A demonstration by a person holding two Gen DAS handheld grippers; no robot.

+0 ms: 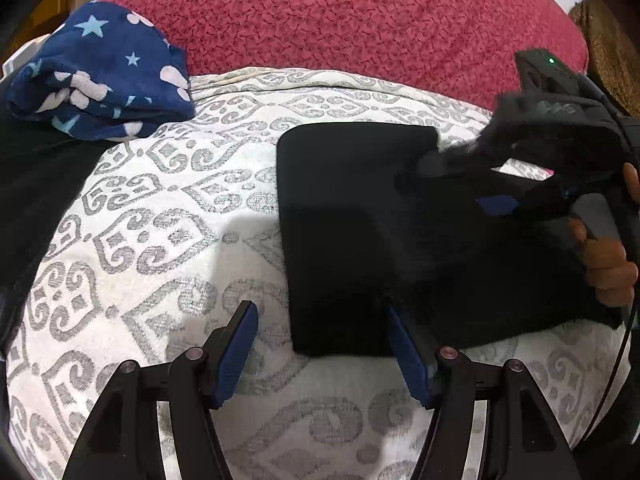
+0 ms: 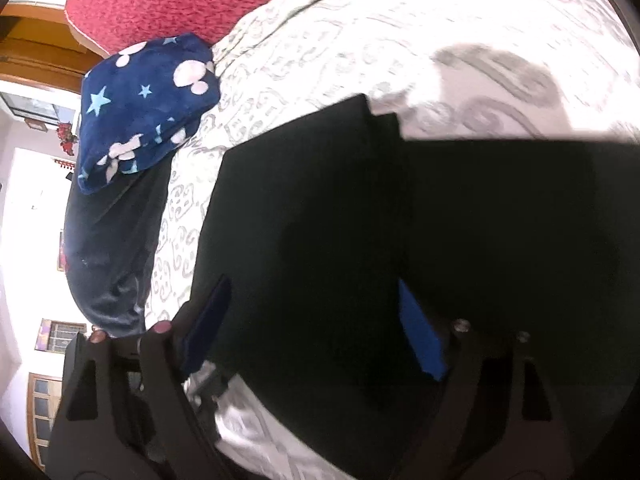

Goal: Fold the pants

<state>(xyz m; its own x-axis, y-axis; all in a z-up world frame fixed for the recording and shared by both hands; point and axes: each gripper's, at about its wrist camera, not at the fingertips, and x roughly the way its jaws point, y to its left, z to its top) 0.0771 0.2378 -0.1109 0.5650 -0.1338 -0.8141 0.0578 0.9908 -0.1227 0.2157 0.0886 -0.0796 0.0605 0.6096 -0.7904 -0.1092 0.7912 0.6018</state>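
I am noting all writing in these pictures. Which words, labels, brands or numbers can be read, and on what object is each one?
None can be read.
Right gripper: pale marks on its black body, too blurred to read.
Black pants, blue star blanket, patterned sheet: no writing.

A bedroom in a home, to judge by the furnishings. Bed spread with a white sheet (image 1: 168,240) printed in grey scrollwork, and a crimson textured blanket (image 1: 340,16) lying across its far edge. Near the far left corner of the bed, a folded navy fleece (image 1: 104,76) patterned with stars and pale mouse-head shapes. Beyond the bed's left edge, seen from the right wrist camera, white walls, a wooden frame (image 2: 36,48) and a panelled wooden door (image 2: 40,412).
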